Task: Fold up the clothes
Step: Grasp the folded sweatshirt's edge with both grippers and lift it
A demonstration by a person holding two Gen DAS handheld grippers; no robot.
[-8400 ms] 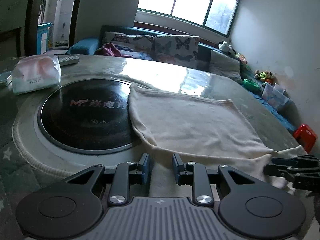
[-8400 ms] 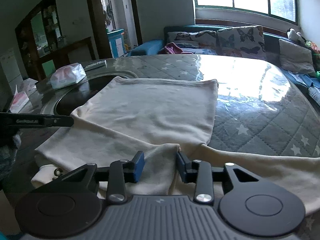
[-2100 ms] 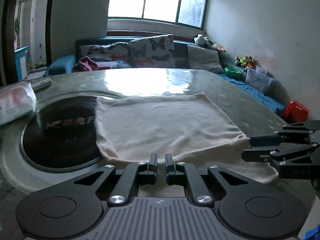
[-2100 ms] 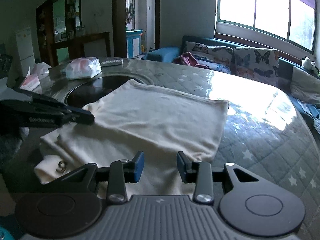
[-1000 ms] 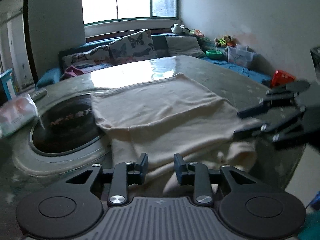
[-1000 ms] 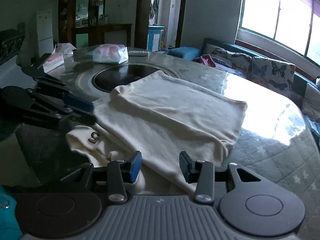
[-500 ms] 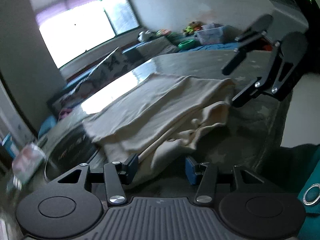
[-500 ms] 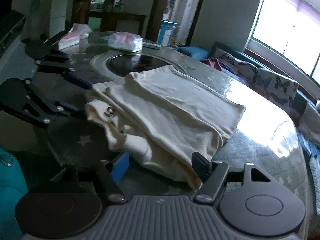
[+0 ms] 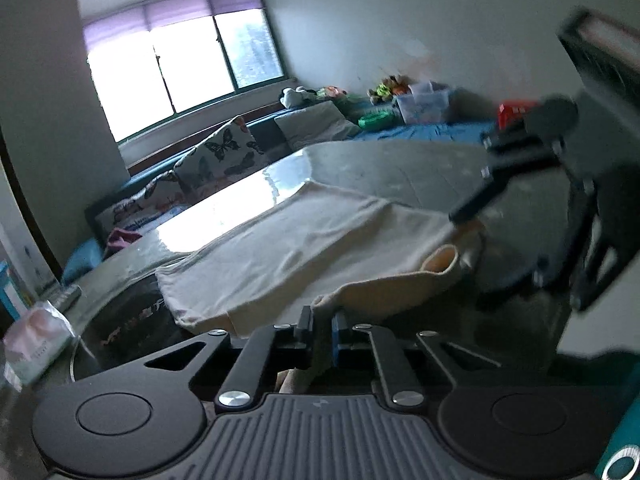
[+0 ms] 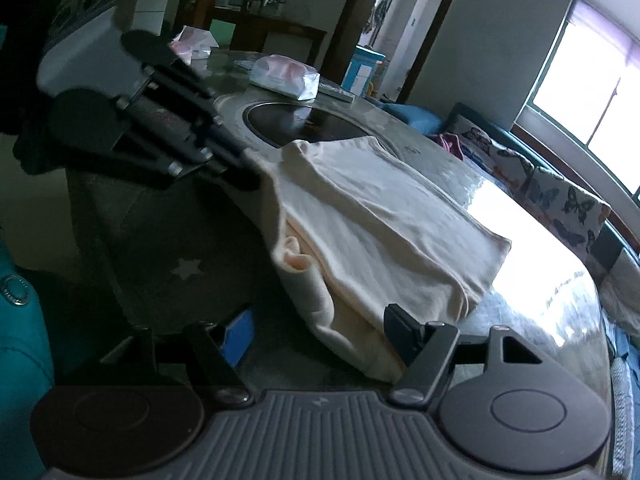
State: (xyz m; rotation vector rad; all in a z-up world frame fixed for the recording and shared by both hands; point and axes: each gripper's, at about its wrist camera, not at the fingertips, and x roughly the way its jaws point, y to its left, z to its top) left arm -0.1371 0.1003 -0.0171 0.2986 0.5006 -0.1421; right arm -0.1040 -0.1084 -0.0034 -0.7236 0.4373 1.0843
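Plainly visible across both views: a cream garment (image 9: 304, 240), partly folded, lying on a round glass-topped table (image 9: 400, 160) with one edge over the dark cooktop disc (image 10: 296, 124) set into the tabletop. Left gripper (image 9: 320, 330) low at the near edge of the cloth, fingers drawn almost together with a fold of the garment pinched between them, cloth passing down through the narrow gap. Same gripper seen from the right wrist view (image 10: 256, 176) at the far left corner of the garment, tips meeting the fabric, lifted slightly off the table there. Right gripper (image 10: 320, 334) held wide apart, blue pad on one side and black finger (image 10: 404, 334) on the other, just beside the near bunched edge of the cloth, nothing between them. Seen from the left wrist view, right gripper (image 9: 476, 208) blurred, fingers spread, tip close to the rolled sleeve opening (image 9: 440, 258) at the garment's right end; touching or not, cannot tell. Further back on the table, a pink-and-white tissue pack (image 10: 285, 77). Beyond the table, a sofa with butterfly-print cushions (image 9: 224, 156) under a bright window (image 9: 180, 64).
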